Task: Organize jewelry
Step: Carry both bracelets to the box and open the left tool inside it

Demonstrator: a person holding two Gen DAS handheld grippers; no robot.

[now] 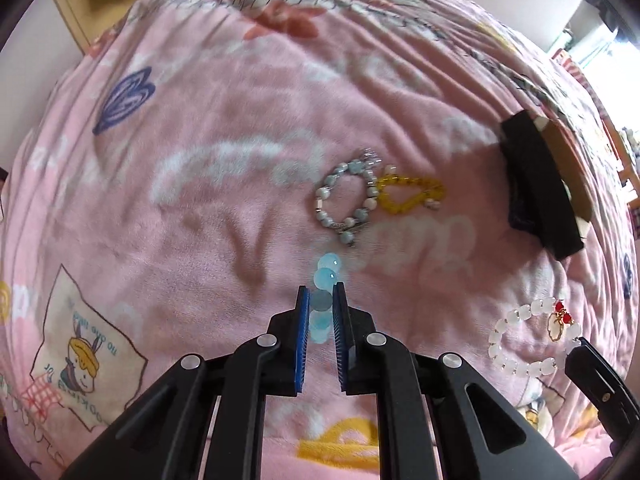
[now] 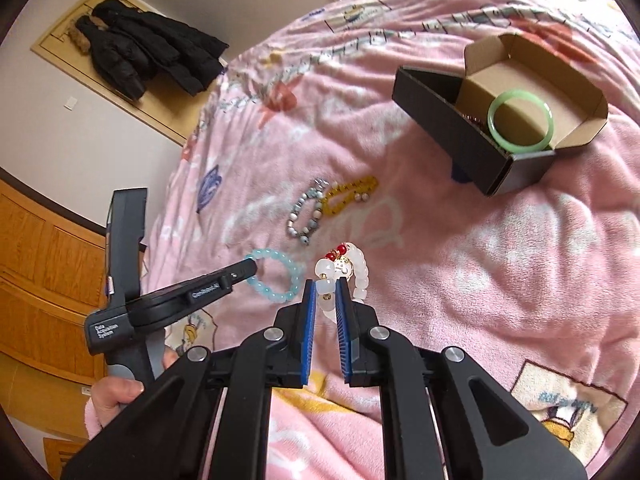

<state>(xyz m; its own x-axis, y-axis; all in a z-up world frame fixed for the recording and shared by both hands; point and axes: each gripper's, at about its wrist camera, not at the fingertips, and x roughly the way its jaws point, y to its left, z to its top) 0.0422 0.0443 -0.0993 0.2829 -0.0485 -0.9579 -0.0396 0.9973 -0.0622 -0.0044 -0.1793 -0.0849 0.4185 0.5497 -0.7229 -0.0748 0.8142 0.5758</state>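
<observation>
The left gripper (image 1: 321, 292) pointed steeply down over a pink printed blanket (image 1: 224, 184), its blue-padded fingers (image 1: 303, 320) drawn narrow and clamped on a pale blue bead bracelet (image 1: 326, 276), part of which stuck out past the fingertips. In the right wrist view that same bracelet (image 2: 276, 276) showed as a full ring at the tip of the left gripper, which a hand (image 2: 116, 394) held by its grip. The right gripper (image 2: 325, 294) was likewise closed narrow, pinching a white bead bracelet (image 2: 352, 270) with red beads and a small gold charm; the loop stood up beyond the fingertips. Farther out on the blanket lay a grey-and-white bead bracelet (image 1: 348, 200) touching a yellow bead bracelet (image 1: 412, 196) beside it. Well apart from these sat an open cardboard box (image 2: 500, 148) with black outer walls, and a green bangle (image 2: 520, 120) lay inside it. A black coat (image 2: 152, 50) lay on the floor beyond the bed.
</observation>
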